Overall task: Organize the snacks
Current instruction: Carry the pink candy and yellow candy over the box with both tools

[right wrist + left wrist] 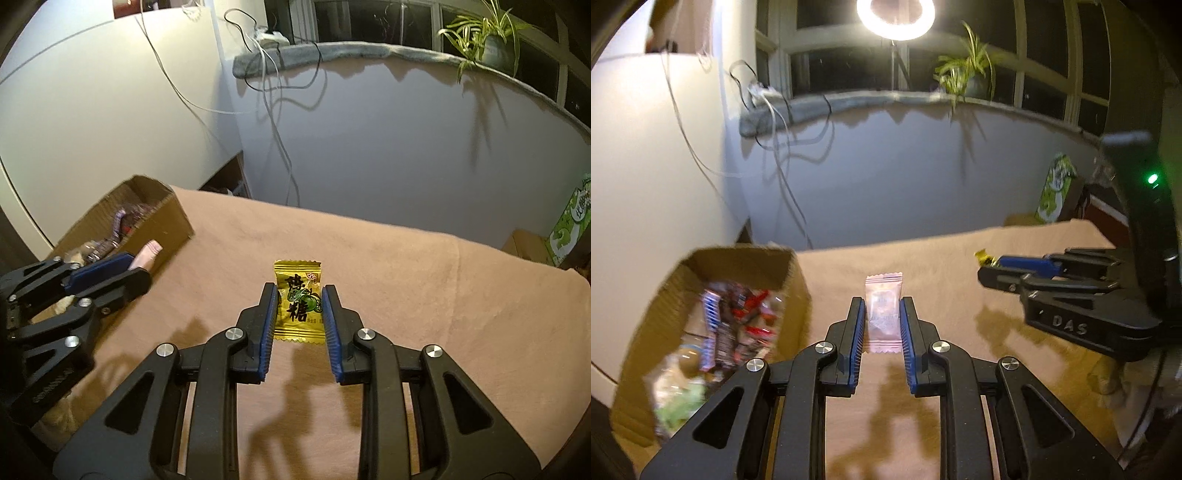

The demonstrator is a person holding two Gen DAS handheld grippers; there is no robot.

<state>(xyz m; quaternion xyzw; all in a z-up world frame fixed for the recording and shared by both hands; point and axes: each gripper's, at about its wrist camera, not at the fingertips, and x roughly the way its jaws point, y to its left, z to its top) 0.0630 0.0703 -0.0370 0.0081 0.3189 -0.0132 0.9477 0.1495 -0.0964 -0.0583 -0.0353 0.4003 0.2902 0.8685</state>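
Note:
My left gripper [882, 304] is shut on a pale pink candy packet [883, 314], held flat between its blue pads above the tan cloth. The same gripper [142, 264] shows at the left of the right wrist view, the pink candy packet [147, 254] poking out of its tip. My right gripper [300, 293] is shut on a yellow candy packet [297, 302] with black characters. In the left wrist view that gripper [988, 264] reaches in from the right, a scrap of the yellow candy packet [982, 257] at its tip. The open cardboard box [792, 280] of snacks stands to the left.
A tan cloth [406, 295] covers the table [923, 258]. The cardboard box [173, 218] holds several wrapped snacks [735, 325]. Behind are a pale wall with hanging cables [280, 122], a window sill with a potted plant [964, 74], a ring light [895, 14] and a green carton [1056, 188] at far right.

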